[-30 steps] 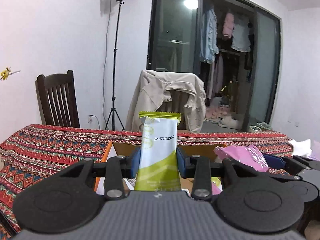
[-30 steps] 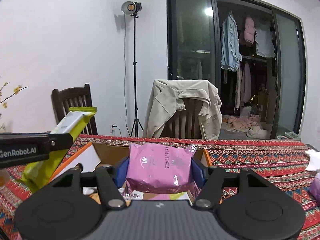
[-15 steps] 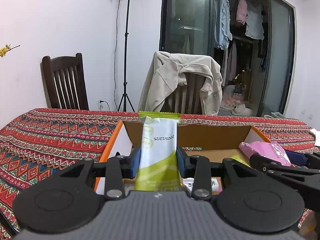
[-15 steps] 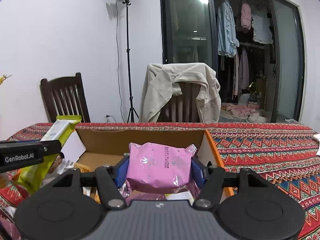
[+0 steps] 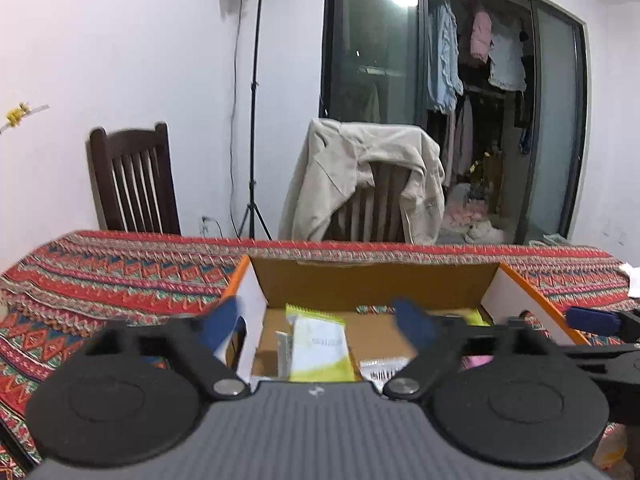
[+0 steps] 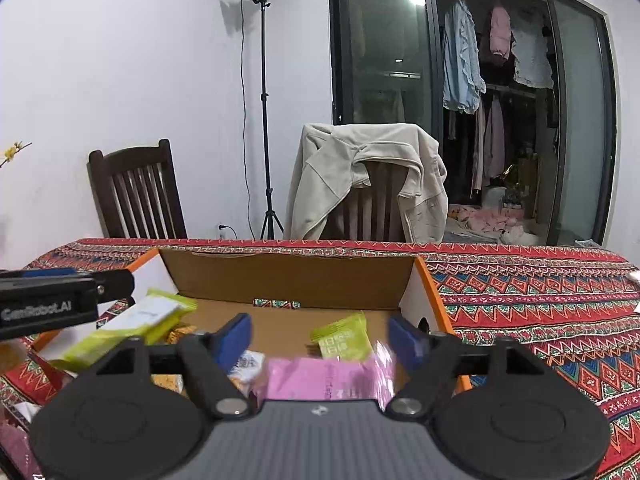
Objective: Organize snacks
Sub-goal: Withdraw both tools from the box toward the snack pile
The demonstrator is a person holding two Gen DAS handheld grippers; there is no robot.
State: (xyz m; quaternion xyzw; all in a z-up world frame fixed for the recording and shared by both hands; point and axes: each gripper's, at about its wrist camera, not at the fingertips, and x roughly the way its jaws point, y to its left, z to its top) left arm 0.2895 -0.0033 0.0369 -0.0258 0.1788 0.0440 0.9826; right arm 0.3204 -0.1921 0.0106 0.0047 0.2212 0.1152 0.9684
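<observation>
Cardboard box (image 5: 372, 280), orange-edged, sits on the patterned table (image 5: 120, 272) just ahead of both my grippers. Left gripper (image 5: 324, 322): fingers opening, pads clear of the green-and-white snack packet (image 5: 320, 350), which lies in the box between them with room either side. Right gripper (image 6: 320, 338): fingers opening too, the pink packet (image 6: 320, 378) loose between them, touching neither pad, near the box's right wall. Far wall stands well ahead of my fingertips.

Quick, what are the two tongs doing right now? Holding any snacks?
Left tongs: opening, pads off the green and white packet between them.
Right tongs: opening, pads off the pink packet between them.
</observation>
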